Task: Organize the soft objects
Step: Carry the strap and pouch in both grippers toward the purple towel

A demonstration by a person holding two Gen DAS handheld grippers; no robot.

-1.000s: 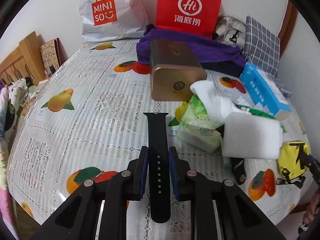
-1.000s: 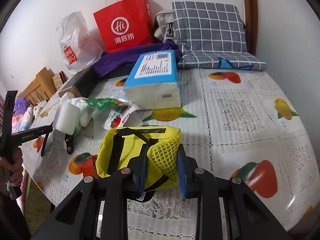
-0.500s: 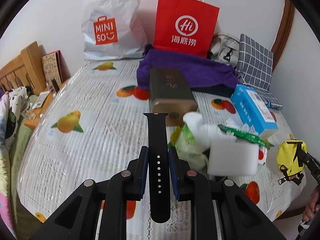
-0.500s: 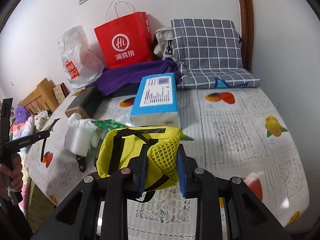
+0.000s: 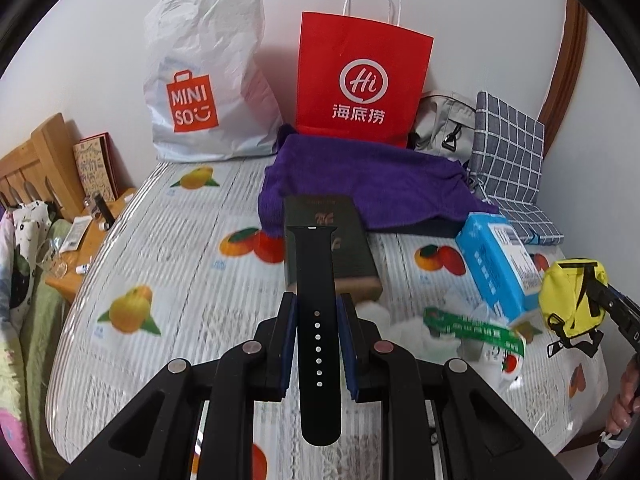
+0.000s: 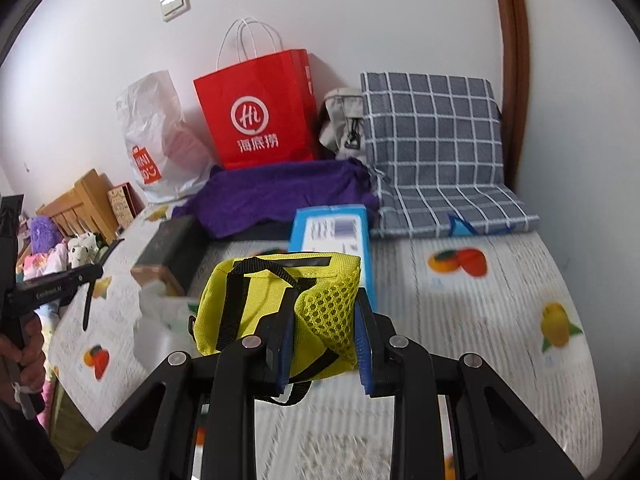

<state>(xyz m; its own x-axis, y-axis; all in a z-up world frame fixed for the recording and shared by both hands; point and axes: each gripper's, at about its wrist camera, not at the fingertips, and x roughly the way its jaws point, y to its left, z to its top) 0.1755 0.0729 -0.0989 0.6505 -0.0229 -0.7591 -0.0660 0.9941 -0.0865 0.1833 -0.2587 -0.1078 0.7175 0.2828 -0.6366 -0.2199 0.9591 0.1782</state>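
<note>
Your left gripper (image 5: 316,312) pinches a smooth black perforated watch strap (image 5: 316,300); your right gripper (image 6: 324,320) clamps a yellow mesh pouch (image 6: 276,300). Ahead of both lies the fruit-print lace bedspread (image 5: 172,264), then a purple towel (image 5: 360,184).

At bottom centre the left gripper (image 5: 316,336) is clamped on a black strap (image 5: 317,320), which runs straight up the frame between the blue pads (image 5: 289,344). Behind the strap's top end lies a dark box (image 5: 352,248), with a purple towel (image 5: 372,184) above it. A red bag (image 5: 362,84) and a white bag (image 5: 208,76) stand against the wall. At right are a blue tissue pack (image 5: 494,260) and a yellow pouch (image 5: 568,296), held by the right gripper's arm at the edge.
</note>
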